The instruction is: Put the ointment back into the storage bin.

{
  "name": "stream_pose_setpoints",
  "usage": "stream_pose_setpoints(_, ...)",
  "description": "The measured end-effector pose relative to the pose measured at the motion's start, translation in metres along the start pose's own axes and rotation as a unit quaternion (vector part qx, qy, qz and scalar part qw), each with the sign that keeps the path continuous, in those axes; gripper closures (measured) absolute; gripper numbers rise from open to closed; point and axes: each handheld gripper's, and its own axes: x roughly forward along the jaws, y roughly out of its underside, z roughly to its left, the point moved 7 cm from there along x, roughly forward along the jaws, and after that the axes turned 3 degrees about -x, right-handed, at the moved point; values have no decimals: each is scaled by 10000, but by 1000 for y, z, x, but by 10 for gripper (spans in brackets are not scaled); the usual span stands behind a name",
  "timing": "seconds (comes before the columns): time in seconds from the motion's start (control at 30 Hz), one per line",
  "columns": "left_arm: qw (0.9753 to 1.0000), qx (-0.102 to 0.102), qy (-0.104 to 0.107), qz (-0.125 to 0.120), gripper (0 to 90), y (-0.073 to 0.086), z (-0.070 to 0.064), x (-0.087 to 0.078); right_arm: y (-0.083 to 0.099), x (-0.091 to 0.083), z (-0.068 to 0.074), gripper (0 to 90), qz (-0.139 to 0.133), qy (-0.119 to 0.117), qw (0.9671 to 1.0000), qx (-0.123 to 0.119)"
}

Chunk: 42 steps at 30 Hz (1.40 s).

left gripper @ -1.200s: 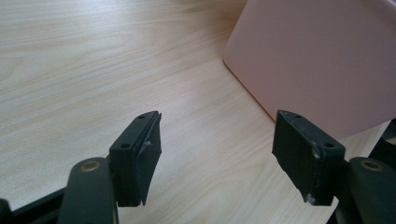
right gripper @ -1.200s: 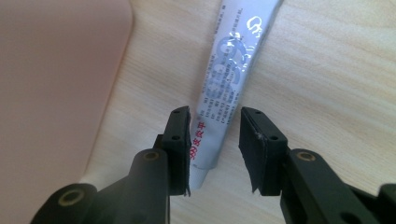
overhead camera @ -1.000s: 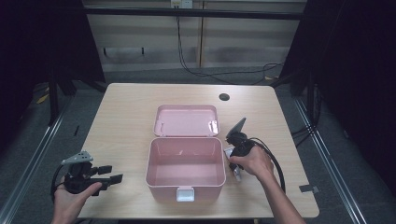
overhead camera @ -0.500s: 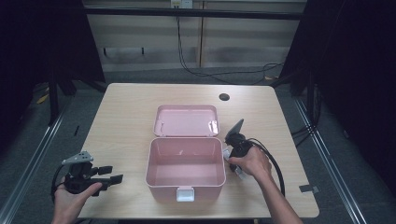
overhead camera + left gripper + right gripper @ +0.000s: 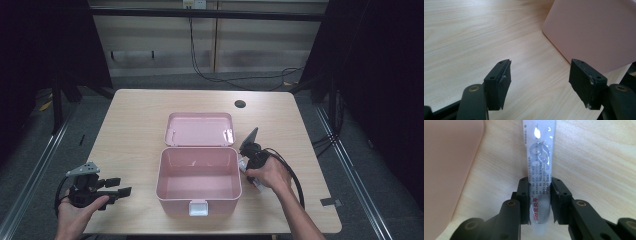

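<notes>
Item: ointment tube (image 5: 539, 170), white, printed, on the wooden table (image 5: 135, 125) just right of the open pink box (image 5: 198, 181); long axis running straight away from the right gripper (image 5: 539, 202), clenched across it. Left gripper (image 5: 541, 80): released, empty, at near left.

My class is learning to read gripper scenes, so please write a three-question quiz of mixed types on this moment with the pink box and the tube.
1. True or false: the lid of the pink box is open.
2. What does the right gripper hold? A) a tube B) a spoon C) nothing
3. Fill in: the left gripper has its jaws ____ over the bare table.

Key: 1 true; 2 A; 3 open.
</notes>
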Motion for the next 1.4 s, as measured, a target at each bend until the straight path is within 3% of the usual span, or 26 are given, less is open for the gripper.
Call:
stream_pose_setpoints(0.2,10000,31,-24,13,330,0,0,0,8,-8,-7,715,-91,-79,9999,-31)
stream_pose_setpoints(0.4,10000,38,-37,10,323,0,1,0,14,-15,-7,714,-163,-253,9993,-218)
stream_pose_setpoints(0.47,10000,10,-44,-6,314,0,1,0,16,-17,-8,714,-156,-177,9994,-243)
stream_pose_setpoints(0.73,10000,-1,-46,-1,299,0,2,-1,22,-33,-10,715,-302,-311,9983,-391)
stream_pose_setpoints(0.9,10000,-43,-62,8,280,0,2,0,30,-43,-14,714,-408,-263,9975,-514)
stream_pose_setpoints(1.1,10000,-71,-41,35,259,0,3,0,38,-51,-15,715,-358,-288,9974,-559)
stream_pose_setpoints(1.4,10000,-58,-48,30,259,0,3,0,46,-65,-14,715,-357,-392,9949,-855)
